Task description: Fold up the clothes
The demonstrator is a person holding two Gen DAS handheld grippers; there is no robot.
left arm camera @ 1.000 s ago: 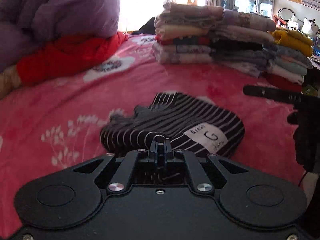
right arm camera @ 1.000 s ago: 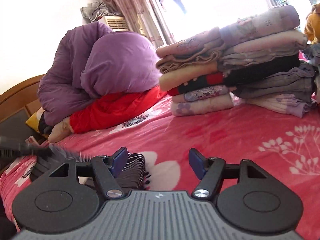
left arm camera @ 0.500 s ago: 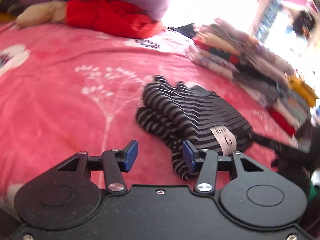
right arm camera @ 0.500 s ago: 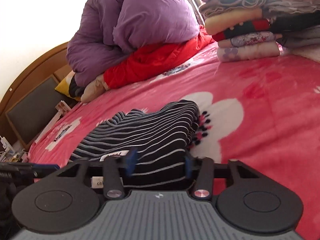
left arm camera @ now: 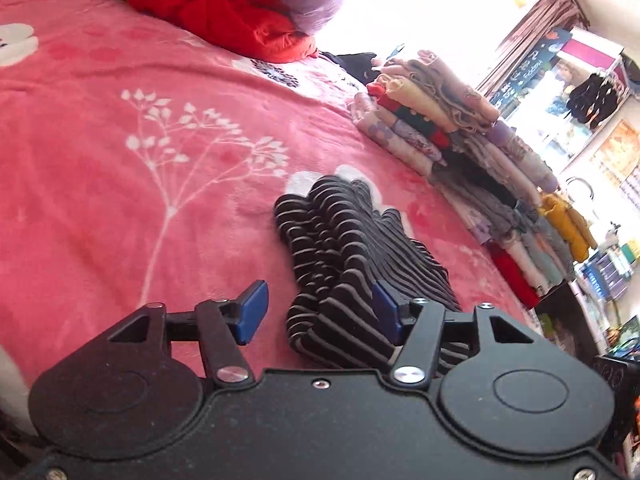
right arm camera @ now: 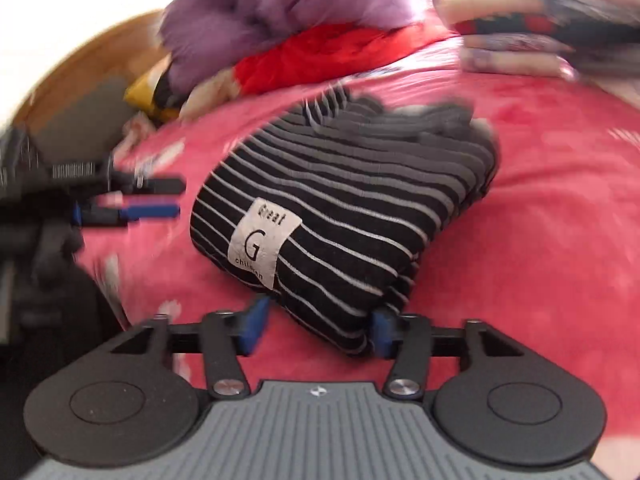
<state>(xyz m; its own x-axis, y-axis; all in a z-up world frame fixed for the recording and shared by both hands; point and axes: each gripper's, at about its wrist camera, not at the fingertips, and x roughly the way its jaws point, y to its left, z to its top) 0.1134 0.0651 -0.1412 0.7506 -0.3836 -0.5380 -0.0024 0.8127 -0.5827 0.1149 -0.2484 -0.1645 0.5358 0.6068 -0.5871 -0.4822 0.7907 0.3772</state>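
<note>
A folded black garment with thin white stripes (left arm camera: 352, 256) lies on the pink floral blanket (left arm camera: 120, 184). In the right wrist view it (right arm camera: 344, 208) shows a white label with a "G". My left gripper (left arm camera: 320, 314) is open, with the garment's near edge between its blue pads. My right gripper (right arm camera: 316, 326) is open, its pads either side of the garment's near corner. The left gripper also shows in the right wrist view (right arm camera: 132, 200), blurred, at the garment's left.
A stack of folded clothes (left arm camera: 460, 140) stands on the bed to the right. A purple quilt and red garment (left arm camera: 224, 4) are heaped at the head of the bed. A wooden headboard (right arm camera: 80, 68) lies behind. Shelves and clutter (left arm camera: 592, 100) stand past the bed's edge.
My left gripper has opened and swung round to the garment's side edge. My right gripper has turned from the clothes stack to the garment and now brackets its near corner.
</note>
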